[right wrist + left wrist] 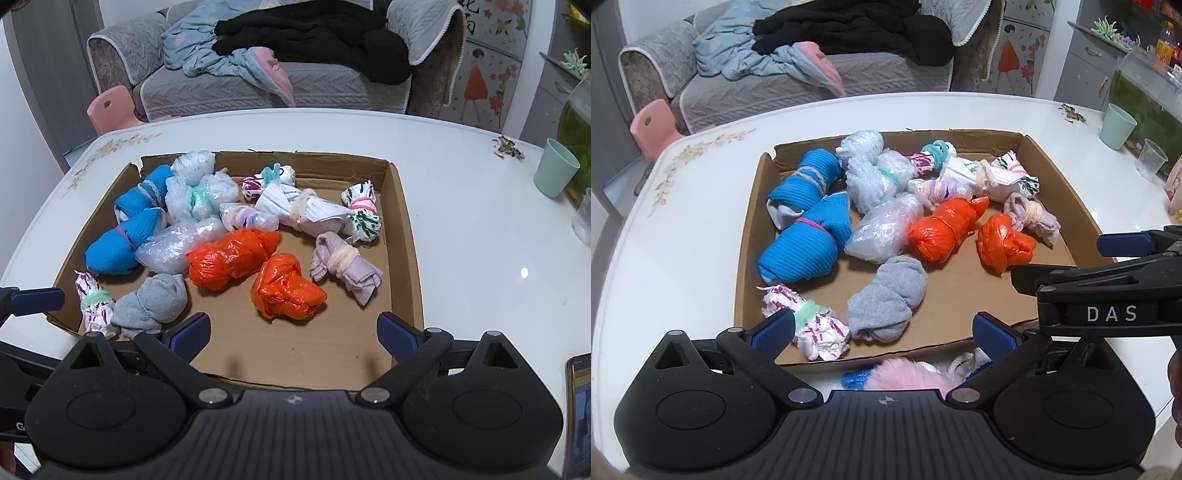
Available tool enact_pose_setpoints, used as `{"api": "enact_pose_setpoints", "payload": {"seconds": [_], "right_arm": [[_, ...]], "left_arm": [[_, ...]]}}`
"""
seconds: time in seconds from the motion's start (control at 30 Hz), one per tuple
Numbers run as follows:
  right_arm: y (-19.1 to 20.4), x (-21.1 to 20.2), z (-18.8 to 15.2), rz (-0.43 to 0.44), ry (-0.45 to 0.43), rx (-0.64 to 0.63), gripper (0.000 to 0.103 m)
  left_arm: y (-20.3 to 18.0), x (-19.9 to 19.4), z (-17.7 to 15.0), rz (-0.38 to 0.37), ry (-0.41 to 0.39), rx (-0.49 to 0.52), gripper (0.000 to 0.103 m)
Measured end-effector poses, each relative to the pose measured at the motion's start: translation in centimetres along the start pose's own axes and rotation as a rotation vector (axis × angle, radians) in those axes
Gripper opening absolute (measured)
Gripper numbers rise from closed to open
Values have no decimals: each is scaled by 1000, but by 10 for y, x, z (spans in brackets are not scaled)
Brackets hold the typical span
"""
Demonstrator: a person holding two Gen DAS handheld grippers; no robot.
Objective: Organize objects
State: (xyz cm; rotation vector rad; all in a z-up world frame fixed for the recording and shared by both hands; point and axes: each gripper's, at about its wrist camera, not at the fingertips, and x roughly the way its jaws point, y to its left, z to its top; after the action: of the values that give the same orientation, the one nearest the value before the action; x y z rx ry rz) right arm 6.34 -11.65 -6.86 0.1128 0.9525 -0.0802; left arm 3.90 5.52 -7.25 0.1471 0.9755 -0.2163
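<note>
A shallow cardboard tray [746, 236] on the white table holds several tied bundles: two blue sock rolls [805, 247], bubble-wrap rolls [875, 173], two orange plastic-bag bundles [942, 229] and a lilac cloth roll [343, 266]. My left gripper [882, 332] is open at the tray's near edge. A grey sock bundle [886, 299] lies just ahead between its fingers, untouched. A white-and-purple bundle with a green tie [809, 325] lies by the left finger. My right gripper [295, 334] is open over bare cardboard, with nothing between its fingers.
A pink fluffy item [908, 376] and small blue and white pieces lie on the table in front of the tray. A mint cup [1117, 125], a clear cup [1150, 158] and a fish tank stand at the right. A phone [580, 417] lies at the near right.
</note>
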Motion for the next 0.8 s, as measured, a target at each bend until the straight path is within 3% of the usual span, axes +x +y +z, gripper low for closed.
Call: {"api": "enact_pose_setpoints", "payload": {"seconds": [0.63, 0.8], "right_arm": [[-3, -12, 2, 0, -49, 31, 97], [-5, -10, 3, -11, -47, 28, 98]], "left_arm": [[13, -8, 4, 29, -35, -52, 103], [23, 0, 5, 28, 16, -102, 103]]}}
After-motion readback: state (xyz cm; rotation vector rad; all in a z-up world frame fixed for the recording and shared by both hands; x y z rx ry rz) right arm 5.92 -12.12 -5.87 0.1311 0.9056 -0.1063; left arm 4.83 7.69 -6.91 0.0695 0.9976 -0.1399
